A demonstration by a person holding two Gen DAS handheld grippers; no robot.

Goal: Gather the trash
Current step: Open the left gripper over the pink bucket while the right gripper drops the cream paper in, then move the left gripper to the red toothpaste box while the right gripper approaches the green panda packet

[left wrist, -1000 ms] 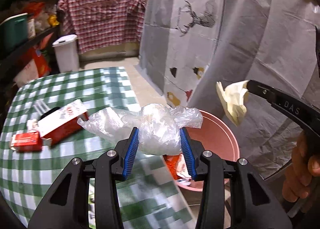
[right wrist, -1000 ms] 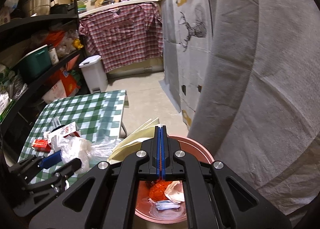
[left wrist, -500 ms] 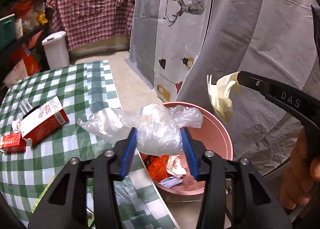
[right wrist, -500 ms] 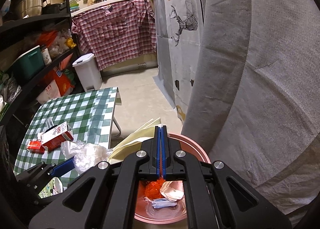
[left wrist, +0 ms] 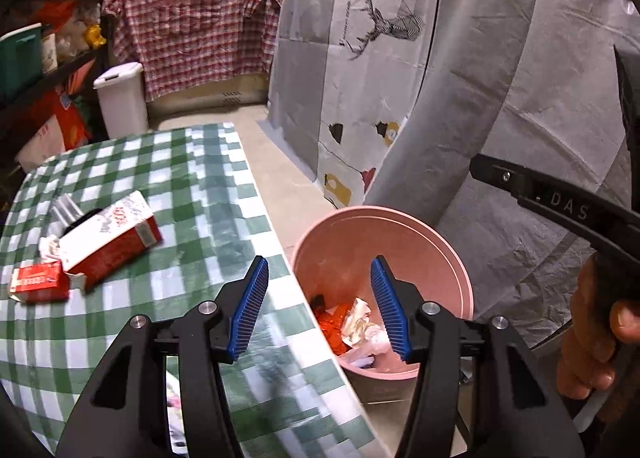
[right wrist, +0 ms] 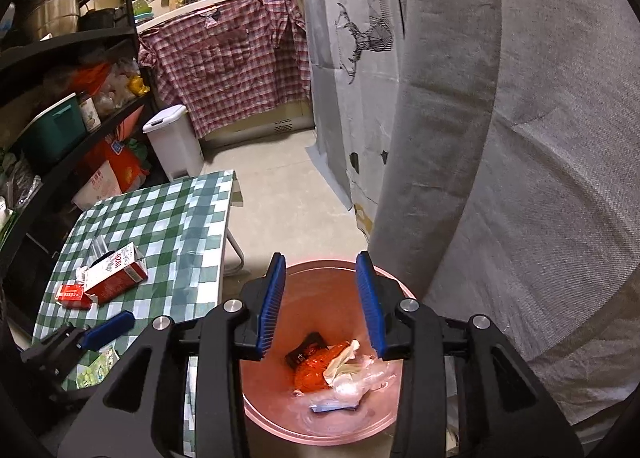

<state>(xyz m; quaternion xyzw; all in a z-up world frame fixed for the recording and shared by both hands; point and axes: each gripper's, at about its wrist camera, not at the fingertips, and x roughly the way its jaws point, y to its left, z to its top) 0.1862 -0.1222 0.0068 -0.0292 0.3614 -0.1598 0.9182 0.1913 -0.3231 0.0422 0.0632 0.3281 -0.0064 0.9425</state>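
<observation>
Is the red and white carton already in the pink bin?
No, the red and white carton lies on the checked table, outside the pink bin.

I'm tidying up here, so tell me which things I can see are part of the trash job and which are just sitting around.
Part of the job:
- pink bin, trash already inside
- red-and-white carton on the table
- small red box beside it
- left tool and right tool, jaws opening, nothing between them

Just lying about:
- white pedal bin
- plaid shirt
- shelves
</observation>
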